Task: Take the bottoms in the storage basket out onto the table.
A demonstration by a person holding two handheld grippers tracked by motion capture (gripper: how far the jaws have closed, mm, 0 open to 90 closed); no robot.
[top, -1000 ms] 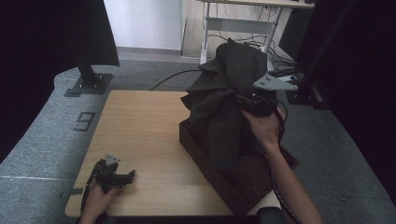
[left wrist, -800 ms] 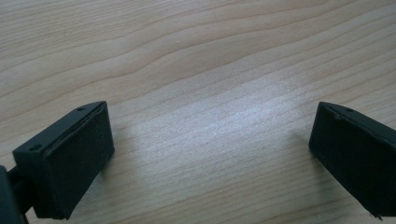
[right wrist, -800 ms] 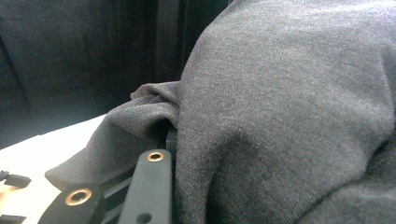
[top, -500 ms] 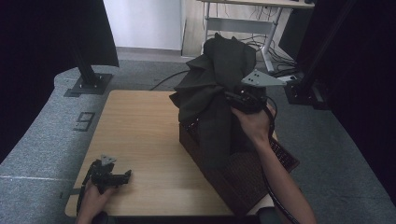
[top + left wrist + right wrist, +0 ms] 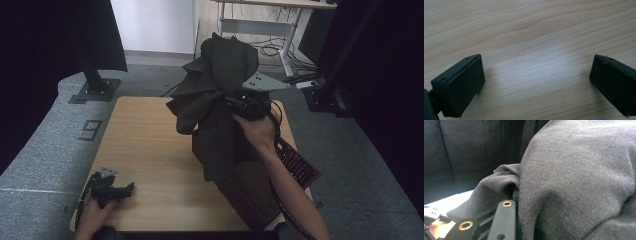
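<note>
The dark grey woven garment [image 5: 217, 95] hangs bunched and lifted above the far right part of the pale wooden table [image 5: 145, 150], gathered into a knot of folds where the right gripper [image 5: 239, 103] holds it, with one long panel trailing down in front of the dark brown woven basket [image 5: 250, 185] that stands just below and on the near side of that gripper. In the right gripper view the cloth [image 5: 574, 182] drapes thickly over the black jaws, so the pads themselves are hidden; judging by how the whole weight hangs from that point, the jaws are most likely clamped on a thick fold of the garment, though the exact bite cannot be seen. To carry this lift well, the grip should stay firm and the hand should rise until the trailing panel clears the basket's rim, since a hem dragging on the weave could snag or tip the basket. A slow, steady pull toward the open wood on the gripper's left would let the folds fall free instead of twisting tighter. The left gripper [image 5: 111, 187] rests low over the near left corner of the table, well apart from the cloth, its jaws standing wide apart with nothing but bare wood [image 5: 531, 50] between them; it is free to come across and take a second corner, which would help spread the garment flat.
</note>
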